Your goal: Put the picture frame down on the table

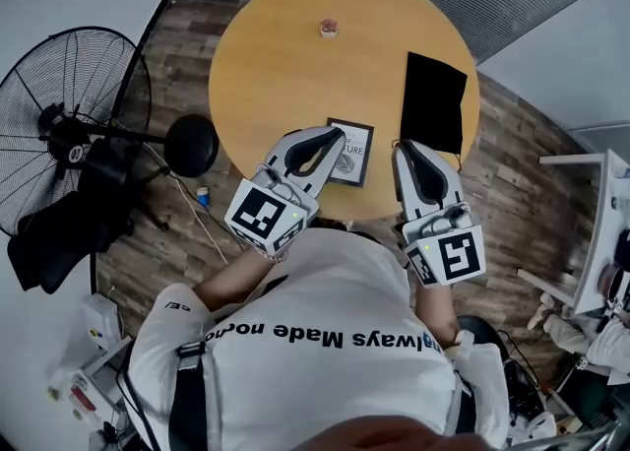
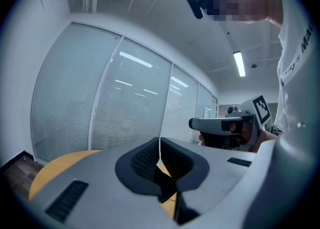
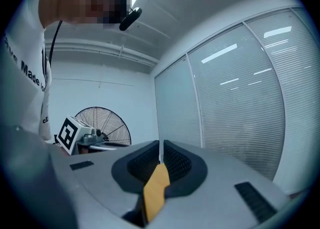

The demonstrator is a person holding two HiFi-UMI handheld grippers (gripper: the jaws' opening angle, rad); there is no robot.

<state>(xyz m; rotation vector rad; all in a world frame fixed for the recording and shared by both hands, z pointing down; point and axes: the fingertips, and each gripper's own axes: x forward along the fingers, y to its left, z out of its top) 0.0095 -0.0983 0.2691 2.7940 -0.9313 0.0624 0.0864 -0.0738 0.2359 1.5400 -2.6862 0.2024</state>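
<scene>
Where the picture frame lies: the picture frame (image 1: 352,154) is flat on the round wooden table (image 1: 276,75), close to its near edge and between the two claws in the head view.
Frame against left gripper: the tip of the left gripper (image 1: 338,130) overlaps the frame's far left corner in the head view. Whether it touches the frame cannot be told.
Frame against right gripper: the right gripper (image 1: 402,147) is just beside the frame's right side and apart from it.
Left gripper state: jaws pressed together with nothing between them. Its own view shows only a thin seam between the ribbed pads (image 2: 147,159).
Right gripper state: jaws likewise closed and empty, seam to seam, with the table's wood showing below the pads (image 3: 176,162).
Other things on the table: a black cloth (image 1: 433,102) near the right edge, and a small pinkish object (image 1: 329,28) near the far edge.
Off the table: a floor fan (image 1: 74,124) stands on the wooden floor to the left.
Count: one picture frame, two grippers, one black cloth, one small object, one fan, one table.
</scene>
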